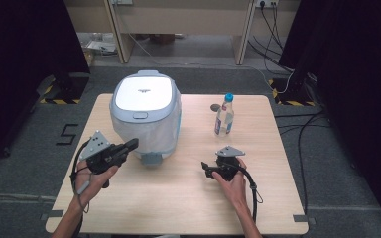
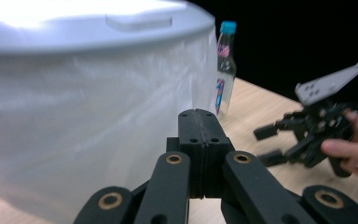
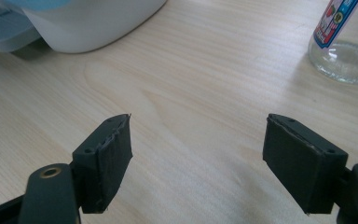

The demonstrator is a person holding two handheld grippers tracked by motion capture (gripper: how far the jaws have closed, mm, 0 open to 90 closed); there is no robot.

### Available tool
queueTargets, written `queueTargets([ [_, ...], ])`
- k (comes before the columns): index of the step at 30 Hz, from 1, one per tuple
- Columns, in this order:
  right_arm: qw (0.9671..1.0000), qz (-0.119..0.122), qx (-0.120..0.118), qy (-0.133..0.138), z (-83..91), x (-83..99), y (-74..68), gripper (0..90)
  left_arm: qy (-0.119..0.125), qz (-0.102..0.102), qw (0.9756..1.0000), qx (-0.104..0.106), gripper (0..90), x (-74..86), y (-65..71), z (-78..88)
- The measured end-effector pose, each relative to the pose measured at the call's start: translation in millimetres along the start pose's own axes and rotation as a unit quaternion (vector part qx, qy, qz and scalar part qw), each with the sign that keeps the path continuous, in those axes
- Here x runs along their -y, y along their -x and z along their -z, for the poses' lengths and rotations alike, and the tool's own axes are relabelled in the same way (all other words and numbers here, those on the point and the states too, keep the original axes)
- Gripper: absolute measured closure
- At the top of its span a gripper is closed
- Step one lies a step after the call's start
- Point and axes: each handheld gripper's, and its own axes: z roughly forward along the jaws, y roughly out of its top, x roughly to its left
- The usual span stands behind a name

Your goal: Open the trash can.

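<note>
A white rice cooker (image 1: pixel 144 111) with its lid down stands at the table's back left, seen close up as a pale wall (image 2: pixel 84 98) and as a rounded base (image 3: pixel 88 23). A clear water bottle (image 1: pixel 224 115) with a blue cap stands to its right (image 2: pixel 224 70) (image 3: pixel 340 46). My left gripper (image 1: pixel 131 144) is shut on nothing, its tips (image 2: pixel 196 121) just short of the cooker's front left side. My right gripper (image 1: pixel 207 169) rests low over the bare wood in front of the bottle, jaws wide open (image 3: pixel 198 140), empty, and it appears farther off (image 2: pixel 272 144).
A small dark round object (image 1: pixel 215 107) lies on the wooden table (image 1: pixel 178 198) just left of the bottle. A grey tab (image 1: pixel 151 158) juts from the cooker's front base. Beyond the table are grey floor, cables and wooden furniture legs.
</note>
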Motion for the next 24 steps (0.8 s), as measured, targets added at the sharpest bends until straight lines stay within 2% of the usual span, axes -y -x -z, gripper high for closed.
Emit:
queueTargets([
  [3, 1.0000, 0.004, 0.001, 0.000, -1.0, 2.6, -0.9, 24.3, 0.009, -0.010, 0.9999, -0.001, 89.6, -20.2, -1.3, -0.3],
  [5, 1.0000, 0.006, -0.001, 0.001, -1.8, 3.4, -0.4, 24.5, 0.010, -0.014, 0.9998, -0.004, 89.6, -25.2, -2.1, -0.8],
  [9, 1.0000, -0.003, -0.002, -0.008, -3.3, 9.9, -0.4, 24.7, 0.016, -0.012, 0.9998, -0.005, 89.6, -42.9, -7.6, -3.7],
  [11, 1.0000, -0.004, -0.001, -0.005, -2.8, 10.8, 0.2, 24.7, 0.020, 0.000, 0.9998, -0.004, 89.6, -54.2, -14.5, -9.2],
  [16, 1.0000, -0.004, -0.001, -0.006, -1.7, 11.7, 1.3, 24.8, 0.014, -0.002, 0.9998, -0.011, 89.6, -62.0, -19.0, -18.3],
  [18, 1.0000, -0.007, -0.002, -0.006, -1.0, 12.1, 1.9, 24.8, 0.012, 0.008, 0.9999, -0.006, 89.6, -63.4, -22.2, -23.2],
  [24, 0.9999, -0.007, -0.001, -0.009, -0.4, 12.6, 2.2, 24.8, -0.003, -0.002, 0.9998, -0.017, 89.5, -62.7, -24.3, -34.7],
])
